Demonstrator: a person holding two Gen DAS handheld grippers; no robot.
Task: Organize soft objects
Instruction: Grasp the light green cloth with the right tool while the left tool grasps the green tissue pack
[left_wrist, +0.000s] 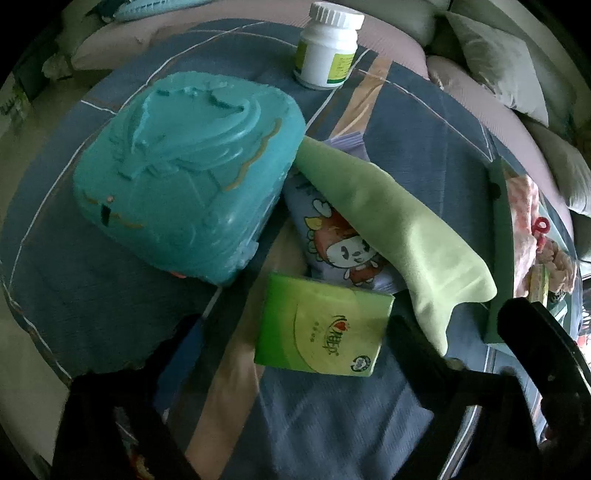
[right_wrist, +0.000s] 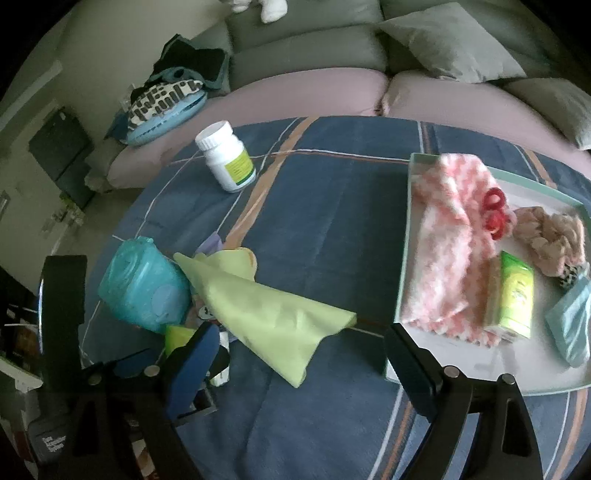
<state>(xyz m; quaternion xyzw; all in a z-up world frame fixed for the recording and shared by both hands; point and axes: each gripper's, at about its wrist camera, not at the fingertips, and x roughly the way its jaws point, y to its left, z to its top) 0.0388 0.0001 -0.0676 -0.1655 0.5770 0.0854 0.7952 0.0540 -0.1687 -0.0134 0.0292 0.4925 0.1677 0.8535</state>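
Note:
My left gripper (left_wrist: 291, 336) stands open, pointing steeply down, with a green tissue pack (left_wrist: 321, 325) lying between its fingers; the pads do not touch it. Behind that pack lie a cartoon-printed tissue pack (left_wrist: 343, 247), a light green cloth (left_wrist: 399, 236) draped over it, and a teal wet-wipes pack (left_wrist: 184, 177). My right gripper (right_wrist: 303, 365) is open over the near corner of the green cloth (right_wrist: 269, 314), pads clear of it. The white tray (right_wrist: 410, 221) to its right holds a pink knitted cloth (right_wrist: 450, 240), a scrunchie (right_wrist: 550, 240) and another green tissue pack (right_wrist: 515, 295).
A white pill bottle (right_wrist: 225, 158) stands upright at the back of the table, which has a blue striped cover (right_wrist: 332, 206). A red hair ring (right_wrist: 495, 214) and a pale blue pack (right_wrist: 572, 321) also lie in the tray. A sofa with cushions (right_wrist: 443, 40) runs behind the table.

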